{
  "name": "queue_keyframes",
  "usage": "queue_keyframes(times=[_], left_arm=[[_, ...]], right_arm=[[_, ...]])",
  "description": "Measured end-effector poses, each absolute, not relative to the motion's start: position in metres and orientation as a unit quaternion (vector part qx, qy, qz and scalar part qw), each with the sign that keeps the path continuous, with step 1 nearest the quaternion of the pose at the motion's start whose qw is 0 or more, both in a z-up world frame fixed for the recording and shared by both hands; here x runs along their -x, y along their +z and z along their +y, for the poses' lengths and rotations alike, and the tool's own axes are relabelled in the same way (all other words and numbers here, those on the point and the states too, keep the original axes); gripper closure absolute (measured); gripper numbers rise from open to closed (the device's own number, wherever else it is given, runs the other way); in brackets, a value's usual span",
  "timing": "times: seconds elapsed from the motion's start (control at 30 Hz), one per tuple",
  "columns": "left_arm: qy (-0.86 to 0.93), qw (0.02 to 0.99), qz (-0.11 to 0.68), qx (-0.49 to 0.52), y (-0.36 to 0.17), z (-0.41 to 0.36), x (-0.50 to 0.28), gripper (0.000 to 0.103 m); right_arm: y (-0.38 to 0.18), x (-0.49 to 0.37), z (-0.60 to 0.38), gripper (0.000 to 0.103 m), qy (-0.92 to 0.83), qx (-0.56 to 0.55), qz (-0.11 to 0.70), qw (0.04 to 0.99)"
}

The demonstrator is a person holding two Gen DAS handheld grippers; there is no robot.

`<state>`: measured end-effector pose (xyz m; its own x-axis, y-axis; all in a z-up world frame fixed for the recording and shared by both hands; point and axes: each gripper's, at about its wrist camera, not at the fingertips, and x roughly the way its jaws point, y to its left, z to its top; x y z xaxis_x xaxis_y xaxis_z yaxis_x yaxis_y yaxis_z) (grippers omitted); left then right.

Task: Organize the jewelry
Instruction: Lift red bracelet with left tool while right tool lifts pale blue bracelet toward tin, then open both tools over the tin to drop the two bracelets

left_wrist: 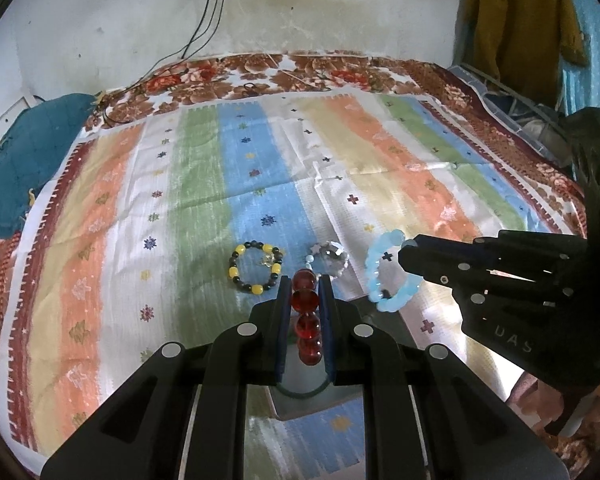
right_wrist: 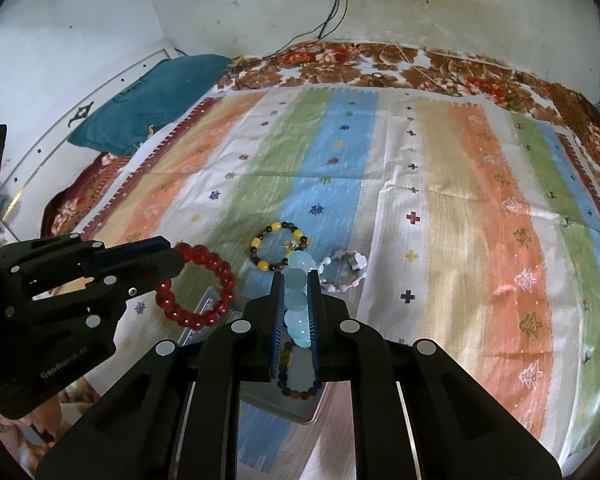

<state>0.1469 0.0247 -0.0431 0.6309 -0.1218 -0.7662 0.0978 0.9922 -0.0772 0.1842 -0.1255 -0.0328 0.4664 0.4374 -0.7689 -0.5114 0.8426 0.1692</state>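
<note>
- Right gripper (right_wrist: 296, 280): jaws clamped on pale blue bracelet (right_wrist: 296, 300).
- Left gripper (right_wrist: 176, 258): left of it, gripping red bracelet (right_wrist: 198, 286).
- Yellow-and-dark bracelet (right_wrist: 278, 246): just beyond the pale blue bracelet, on striped cloth (right_wrist: 440, 200).

Two matte black handheld grippers

Each gripper, left gripper (left_wrist: 305, 284) and right gripper (right_wrist: 295, 278), has angular black linkage arms, round silver pivot pins, blue-lined finger pads (left_wrist: 284, 320); pale lettering marks the bodies.
</note>
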Motion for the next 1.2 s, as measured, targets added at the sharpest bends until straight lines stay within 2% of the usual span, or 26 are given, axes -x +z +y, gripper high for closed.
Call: queue_keyframes(times=[0.47,0.5,0.53,0.57,0.63,0.77,0.9,1.03,1.2], left_arm=[[-0.052,0.897,0.439,0.008,-0.052,0.020,-0.139,0.089],[-0.044,0.898,0.438,0.010,-0.052,0.022,-0.138,0.087],[-0.024,0.899,0.437,0.013,-0.051,0.027,-0.139,0.079],[-0.012,0.901,0.434,0.016,-0.049,0.031,-0.139,0.075],[0.004,0.903,0.428,0.025,-0.048,0.039,-0.139,0.074],[0.021,0.899,0.435,0.042,-0.051,0.053,-0.143,0.073],[0.020,0.893,0.446,0.053,-0.057,0.057,-0.148,0.062],[0.024,0.889,0.455,0.050,-0.063,0.057,-0.155,0.049],[0.032,0.884,0.464,0.049,-0.070,0.061,-0.165,0.044]], right_arm=[[-0.041,-0.172,-0.133,0.090,0.285,0.028,0.455,0.843],[-0.042,-0.173,-0.134,0.090,0.283,0.026,0.458,0.842],[-0.042,-0.174,-0.135,0.090,0.280,0.023,0.458,0.843],[-0.042,-0.175,-0.137,0.087,0.273,0.021,0.456,0.847],[-0.041,-0.177,-0.140,0.070,0.262,0.022,0.450,0.853],[-0.048,-0.183,-0.140,0.070,0.255,0.022,0.461,0.850],[-0.050,-0.188,-0.141,0.058,0.250,0.018,0.464,0.850],[-0.052,-0.193,-0.140,0.052,0.247,0.016,0.470,0.847],[-0.057,-0.199,-0.135,0.050,0.246,0.025,0.478,0.843]])
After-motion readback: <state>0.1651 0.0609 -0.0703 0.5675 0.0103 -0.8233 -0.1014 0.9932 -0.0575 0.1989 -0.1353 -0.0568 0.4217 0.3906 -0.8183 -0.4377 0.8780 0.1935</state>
